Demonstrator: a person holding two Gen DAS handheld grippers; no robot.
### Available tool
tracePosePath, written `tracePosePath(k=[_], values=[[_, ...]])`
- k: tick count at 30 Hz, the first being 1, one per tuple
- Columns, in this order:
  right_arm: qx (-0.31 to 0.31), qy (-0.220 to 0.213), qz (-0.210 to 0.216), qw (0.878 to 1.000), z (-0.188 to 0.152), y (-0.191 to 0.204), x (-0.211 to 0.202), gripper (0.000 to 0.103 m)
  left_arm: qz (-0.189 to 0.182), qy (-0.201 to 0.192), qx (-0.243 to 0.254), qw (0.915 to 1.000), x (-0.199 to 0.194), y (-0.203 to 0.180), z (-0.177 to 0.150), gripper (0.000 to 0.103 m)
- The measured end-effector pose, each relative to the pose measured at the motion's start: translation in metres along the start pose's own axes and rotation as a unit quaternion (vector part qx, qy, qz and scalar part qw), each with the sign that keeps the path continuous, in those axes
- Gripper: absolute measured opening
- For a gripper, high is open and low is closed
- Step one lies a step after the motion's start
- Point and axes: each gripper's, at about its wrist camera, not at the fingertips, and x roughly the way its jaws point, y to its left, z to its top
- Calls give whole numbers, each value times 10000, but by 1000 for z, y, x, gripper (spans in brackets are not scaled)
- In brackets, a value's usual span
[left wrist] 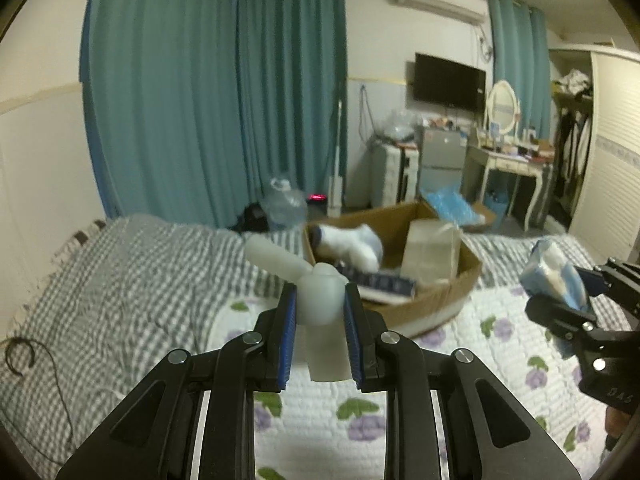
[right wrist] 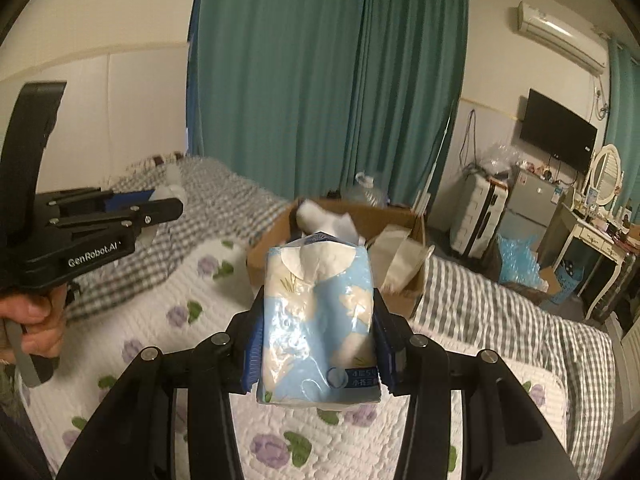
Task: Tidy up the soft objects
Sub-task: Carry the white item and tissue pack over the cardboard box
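My left gripper (left wrist: 320,300) is shut on a pale white soft toy-like object (left wrist: 316,292), held above the floral quilt just before the cardboard box (left wrist: 436,304). My right gripper (right wrist: 318,320) is shut on a blue and white tissue pack (right wrist: 318,320), held above the bed in front of the same box (right wrist: 264,256). The box holds a white sock (left wrist: 352,244), a white paper bag (left wrist: 432,252) and a dark blue item (left wrist: 384,284). The right gripper with its tissue pack (left wrist: 556,276) shows at the right of the left wrist view; the left gripper (right wrist: 160,204) shows at the left of the right wrist view.
The bed has a white floral quilt (left wrist: 400,412) and a grey checked blanket (left wrist: 120,280). A black cable (left wrist: 24,356) lies on the blanket at the left. Beyond the bed are teal curtains (left wrist: 224,92), a water jug (left wrist: 284,204), a suitcase (left wrist: 392,176) and a dressing table (left wrist: 512,160).
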Motion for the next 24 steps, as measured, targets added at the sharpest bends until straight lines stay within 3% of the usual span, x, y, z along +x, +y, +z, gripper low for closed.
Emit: tracePosePath(k=[13, 24], values=[[59, -594, -133, 9981, 38, -15, 1, 45, -25, -324, -66, 9995, 13, -5, 37, 22], [-6, -729, -243, 9970, 62, -31, 46, 46, -146, -333, -145, 9992, 60, -12, 65, 23]])
